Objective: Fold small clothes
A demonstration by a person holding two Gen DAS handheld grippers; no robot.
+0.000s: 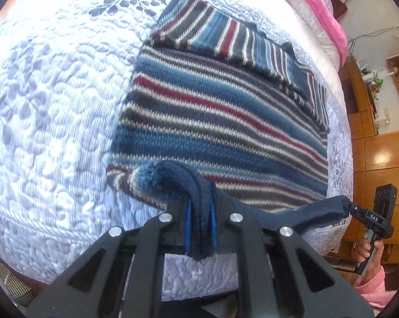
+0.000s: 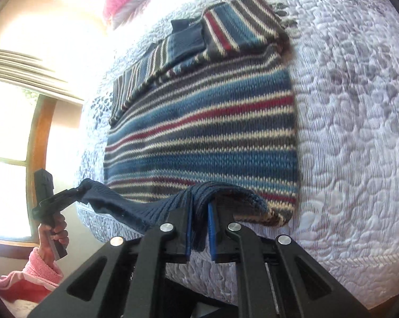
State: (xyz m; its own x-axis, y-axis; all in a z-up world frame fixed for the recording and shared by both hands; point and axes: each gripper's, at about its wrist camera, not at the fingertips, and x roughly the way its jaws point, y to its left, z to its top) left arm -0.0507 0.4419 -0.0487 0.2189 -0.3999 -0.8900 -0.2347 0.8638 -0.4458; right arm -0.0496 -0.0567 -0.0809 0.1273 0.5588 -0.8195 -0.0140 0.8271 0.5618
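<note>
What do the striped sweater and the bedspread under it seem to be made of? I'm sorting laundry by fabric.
The striped sweater looks like chunky knit yarn, wool or acrylic, matte and fuzzy: individual stitches show, with a ribbed navy hem. The bedspread looks like quilted cotton or a blend, judging by its puffy stitched pattern and fine printed stripes.

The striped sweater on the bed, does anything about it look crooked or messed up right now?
Nothing looks damaged. The striped sweater lies flat on the quilted bedspread with its sleeves folded across the top. Only its navy hem is off the bed, pinched by the left hand-held gripper and the right hand-held gripper.
</note>
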